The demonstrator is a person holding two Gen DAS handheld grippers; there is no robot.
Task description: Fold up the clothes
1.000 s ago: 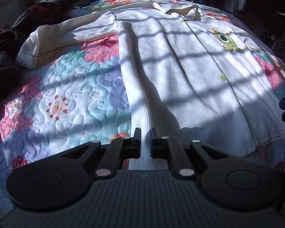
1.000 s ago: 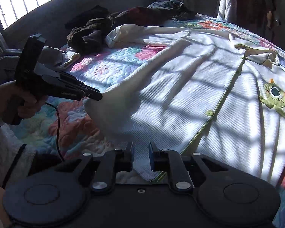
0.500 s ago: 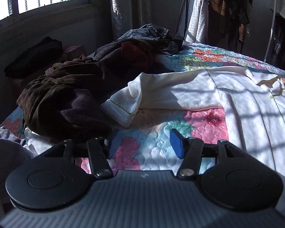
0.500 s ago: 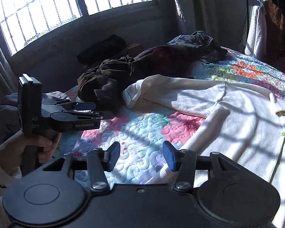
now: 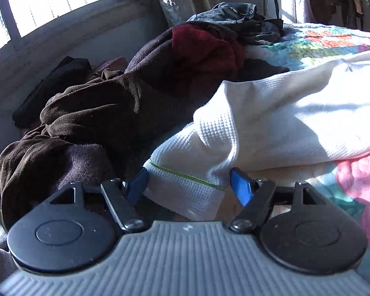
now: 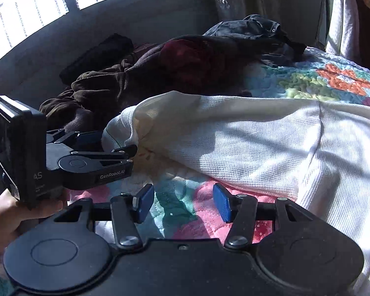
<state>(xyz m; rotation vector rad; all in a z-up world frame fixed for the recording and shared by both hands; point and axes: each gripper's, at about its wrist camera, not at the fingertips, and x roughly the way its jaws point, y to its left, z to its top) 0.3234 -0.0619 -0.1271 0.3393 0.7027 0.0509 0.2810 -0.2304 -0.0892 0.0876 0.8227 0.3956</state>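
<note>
White waffle shirt [image 6: 259, 143] on quilted bed [image 6: 315, 79], mid-frame; sleeve unfolded. Left tool [image 5: 188, 185] just spread wider, cuff [image 5: 185, 187] between pads, seemingly unpinched. Right tool [image 6: 182, 202] opened, empty, lower centre. Dark clothes pile [image 5: 111, 113] untouched, upper left.

We read "GenRobot.AI" in pale print on the side arm of the left gripper [image 6: 133, 151], and "AS" on its black body just left of that. Smaller print below it is illegible.
</note>
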